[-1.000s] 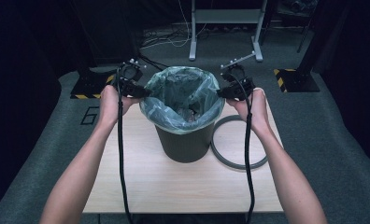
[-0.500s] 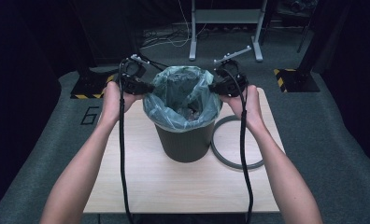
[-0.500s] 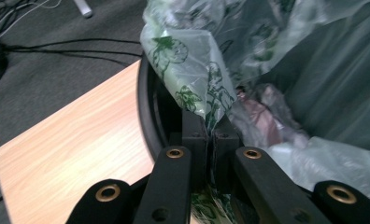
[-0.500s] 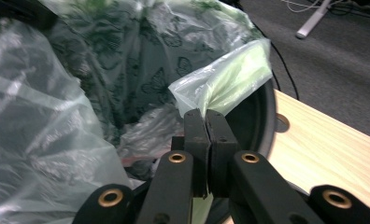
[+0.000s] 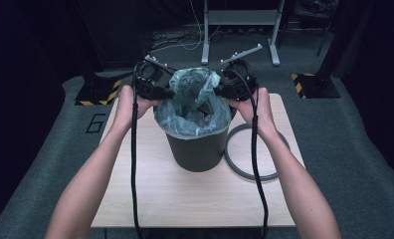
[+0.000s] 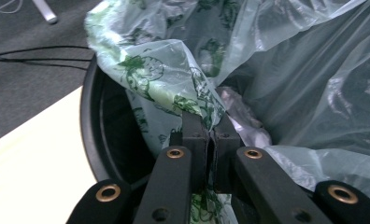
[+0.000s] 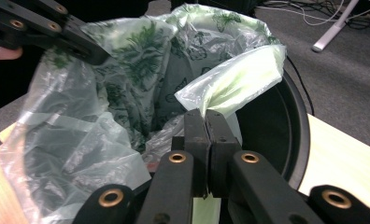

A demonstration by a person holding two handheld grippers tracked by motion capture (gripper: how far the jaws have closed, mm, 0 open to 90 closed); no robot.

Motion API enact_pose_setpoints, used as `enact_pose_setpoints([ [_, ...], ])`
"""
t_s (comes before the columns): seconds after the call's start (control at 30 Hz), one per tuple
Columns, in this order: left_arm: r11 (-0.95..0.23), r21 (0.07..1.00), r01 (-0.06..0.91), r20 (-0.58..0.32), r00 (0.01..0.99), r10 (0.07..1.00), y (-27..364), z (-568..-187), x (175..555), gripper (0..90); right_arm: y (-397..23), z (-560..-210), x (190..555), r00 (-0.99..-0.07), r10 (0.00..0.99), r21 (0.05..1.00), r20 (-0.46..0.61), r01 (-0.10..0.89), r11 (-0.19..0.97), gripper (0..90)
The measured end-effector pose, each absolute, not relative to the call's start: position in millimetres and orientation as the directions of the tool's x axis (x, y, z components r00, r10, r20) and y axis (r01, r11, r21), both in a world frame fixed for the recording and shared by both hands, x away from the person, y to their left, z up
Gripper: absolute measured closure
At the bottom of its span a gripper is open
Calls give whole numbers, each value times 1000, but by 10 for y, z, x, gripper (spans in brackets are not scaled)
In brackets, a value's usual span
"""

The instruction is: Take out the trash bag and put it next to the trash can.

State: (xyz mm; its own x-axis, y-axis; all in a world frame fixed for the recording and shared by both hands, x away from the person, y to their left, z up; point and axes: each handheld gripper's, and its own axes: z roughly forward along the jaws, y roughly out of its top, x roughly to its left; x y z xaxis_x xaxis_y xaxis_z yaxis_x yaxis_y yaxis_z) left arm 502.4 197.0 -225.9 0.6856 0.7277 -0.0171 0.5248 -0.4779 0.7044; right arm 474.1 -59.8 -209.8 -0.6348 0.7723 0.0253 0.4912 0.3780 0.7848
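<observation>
A dark round bin point(image 5: 197, 149) stands in the middle of the wooden table point(image 5: 150, 194), lined with a pale green printed plastic bag point(image 5: 190, 99). My left gripper point(image 5: 167, 93) is at the bin's left rim, shut on a bunched fold of the bag point(image 6: 164, 70); its jaws point(image 6: 210, 122) meet with film pinched between them. My right gripper point(image 5: 220, 91) is at the right rim, and its jaws point(image 7: 205, 119) are shut on the opposite edge of the bag point(image 7: 127, 56). The bag's mouth stands up off the black rim point(image 7: 300, 135). Rubbish lies inside, partly hidden.
A grey ring point(image 5: 235, 159) lies flat on the table just right of the bin. Beyond the table's far edge, a metal stand point(image 5: 240, 30) and yellow-and-black striped bases point(image 5: 98, 94) sit on the carpeted floor. Each gripper's cable trails back along the forearm.
Both grippers have pulled the bag's edges off the bin rim, up and towards the middle. The right hand has risen slightly; the left has barely shifted.
</observation>
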Motion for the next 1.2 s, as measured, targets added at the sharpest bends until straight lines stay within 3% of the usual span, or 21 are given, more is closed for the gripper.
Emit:
enact_pose_setpoints([
  [0.7,-459,752,474,-83,758,647,1959,-2047,4854,874,-430,-2107,4816,-652,757,784,50,496,375,890],
  [1.2,-418,786,456,-74,740,668,2017,-1848,4855,873,-429,-2180,4844,-647,761,777,59,508,372,891],
])
